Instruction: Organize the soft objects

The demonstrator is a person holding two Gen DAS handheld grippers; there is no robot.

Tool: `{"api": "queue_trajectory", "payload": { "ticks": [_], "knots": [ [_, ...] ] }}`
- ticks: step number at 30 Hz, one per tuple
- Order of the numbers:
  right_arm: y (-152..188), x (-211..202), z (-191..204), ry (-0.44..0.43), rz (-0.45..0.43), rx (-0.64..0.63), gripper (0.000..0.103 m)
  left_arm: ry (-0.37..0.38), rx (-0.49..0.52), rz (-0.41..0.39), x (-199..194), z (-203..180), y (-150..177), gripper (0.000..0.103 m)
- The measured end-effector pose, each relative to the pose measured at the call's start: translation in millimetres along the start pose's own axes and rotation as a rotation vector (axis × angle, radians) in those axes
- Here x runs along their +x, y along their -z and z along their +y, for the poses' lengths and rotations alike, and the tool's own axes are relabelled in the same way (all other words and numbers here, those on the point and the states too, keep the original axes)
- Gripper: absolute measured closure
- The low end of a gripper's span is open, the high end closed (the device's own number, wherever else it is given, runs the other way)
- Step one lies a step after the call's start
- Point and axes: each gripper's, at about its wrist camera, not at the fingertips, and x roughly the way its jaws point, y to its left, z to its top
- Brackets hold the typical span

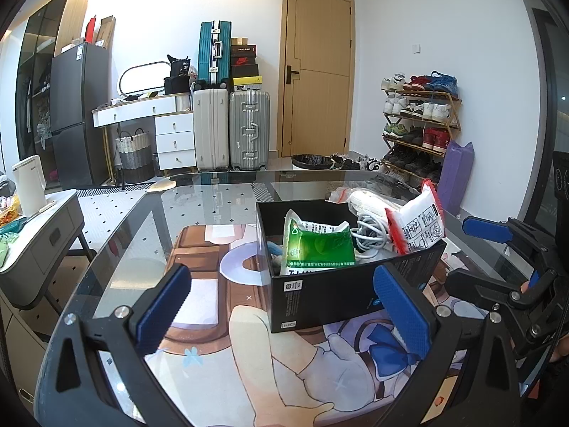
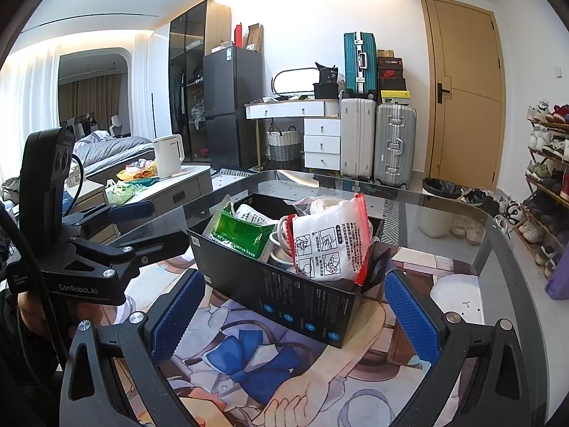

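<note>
An open black box [image 1: 320, 299] [image 2: 284, 299] stands on a printed mat [image 1: 213, 284] [image 2: 249, 356] on the glass table [image 1: 213, 192] [image 2: 462, 213]. Inside it lean a green packet [image 1: 320, 245] [image 2: 238, 231], a white packet with red edges [image 1: 416, 227] [image 2: 327, 245] and a coiled white cable [image 1: 370, 235]. A clear bag [image 1: 341, 194] [image 2: 313, 203] lies behind the box. My left gripper [image 1: 284, 309] [image 2: 153, 227] is open, just short of the box's near left corner. To the box's right, my right gripper [image 2: 295, 316] [image 1: 473, 252] is open and holds nothing.
A side table with a white kettle [image 1: 30, 185] [image 2: 167, 156] stands left of the glass table. Beyond the far edge are suitcases [image 1: 249, 131], a bin [image 1: 313, 162], a shoe rack [image 1: 419, 124] and a purple bag [image 1: 455, 174].
</note>
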Motion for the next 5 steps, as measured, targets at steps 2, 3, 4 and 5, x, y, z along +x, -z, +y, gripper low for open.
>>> {"api": "queue_trajectory", "payload": {
  "ticks": [2, 3, 4, 5],
  "knots": [
    [0.6, -0.3, -1.6, 0.001, 0.0, 0.001, 0.001, 0.003, -0.006, -0.003, -0.2, 0.5, 1.7, 0.0],
    [0.5, -0.2, -1.3, 0.0, 0.0, 0.0, 0.001, 0.005, -0.011, -0.004, -1.2, 0.7, 2.2, 0.0],
    [0.3, -0.3, -0.9, 0.0, 0.0, -0.001, 0.001, 0.006, -0.014, -0.002, -0.8, 0.9, 3.0, 0.0],
    [0.6, -0.3, -1.5, 0.0, 0.001, -0.002, 0.001, 0.005, -0.016, 0.001, 0.4, 2.0, 3.1, 0.0]
  ]
}}
